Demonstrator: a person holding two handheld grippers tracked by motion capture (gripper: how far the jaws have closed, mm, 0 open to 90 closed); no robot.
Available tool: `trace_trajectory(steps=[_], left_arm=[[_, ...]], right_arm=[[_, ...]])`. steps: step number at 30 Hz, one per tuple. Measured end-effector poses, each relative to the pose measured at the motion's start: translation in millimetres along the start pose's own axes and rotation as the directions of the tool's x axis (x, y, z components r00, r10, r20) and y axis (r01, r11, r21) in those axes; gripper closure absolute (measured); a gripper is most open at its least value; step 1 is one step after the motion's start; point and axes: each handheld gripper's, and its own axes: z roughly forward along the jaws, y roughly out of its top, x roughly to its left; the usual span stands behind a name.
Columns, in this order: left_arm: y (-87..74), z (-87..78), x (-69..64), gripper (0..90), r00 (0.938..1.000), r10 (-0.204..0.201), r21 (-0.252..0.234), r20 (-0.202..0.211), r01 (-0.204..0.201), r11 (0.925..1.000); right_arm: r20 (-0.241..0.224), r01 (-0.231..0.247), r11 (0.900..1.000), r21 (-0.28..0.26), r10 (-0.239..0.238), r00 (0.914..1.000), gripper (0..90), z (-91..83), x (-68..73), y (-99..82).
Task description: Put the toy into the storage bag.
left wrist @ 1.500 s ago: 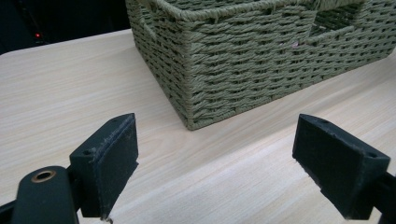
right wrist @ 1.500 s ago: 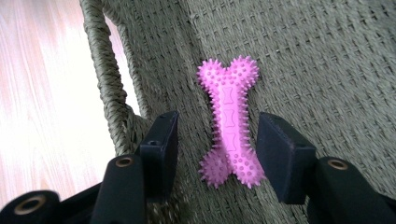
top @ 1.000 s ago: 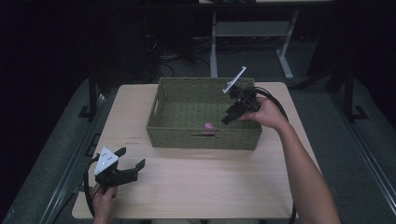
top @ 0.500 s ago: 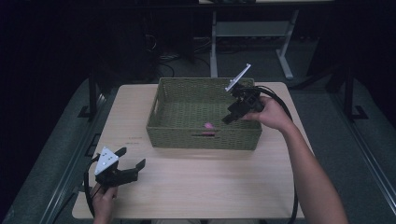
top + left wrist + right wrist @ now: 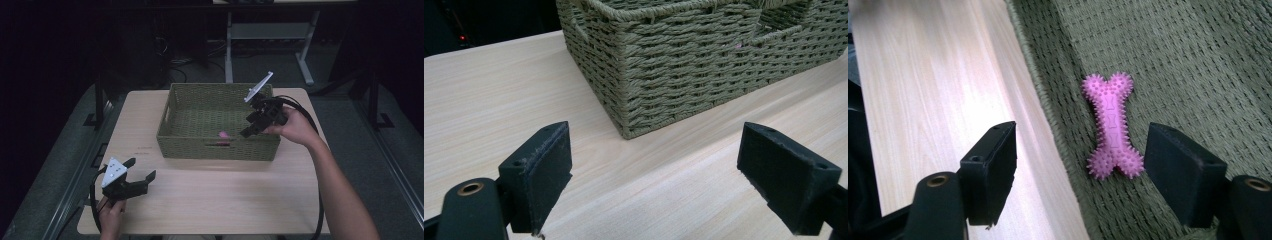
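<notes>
In the high view the pink bone toy [image 5: 224, 134] is a mere speck inside the basket [image 5: 218, 148] — its spikes too small to tell. The left gripper view crops the basket's far side (top and right edges).

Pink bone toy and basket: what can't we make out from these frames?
- Pink bone toy: in the high view too small for shape or spikes; they are clear in the right gripper view.
- Basket: in the left gripper view its rim hides the inside, and the frame's top and right edges cut it off.
- Right claw: in the high view its dark tips blur into the weave, so its height above the basket floor is unclear.
</notes>
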Motion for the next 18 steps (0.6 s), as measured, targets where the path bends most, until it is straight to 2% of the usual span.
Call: trace_trajectory(steps=[5,18], left_arm=[[-0.2,-0.1,-0.2,13.8,1.0,0.0,0.001,-0.001,0.0,1.0],[0.0,0.2,-0.9,13.8,1.0,0.001,0.002,0.002,-0.001,1.0]], right_arm=[[0.0,-0.004,0.9999,-0.014,0.004,1.0,28.4,-5.0,5.8,-5.2],[-0.007,0.028,0.9983,-0.051,-0.028,0.9996,28.0,-10.1,28.7,-21.9]])
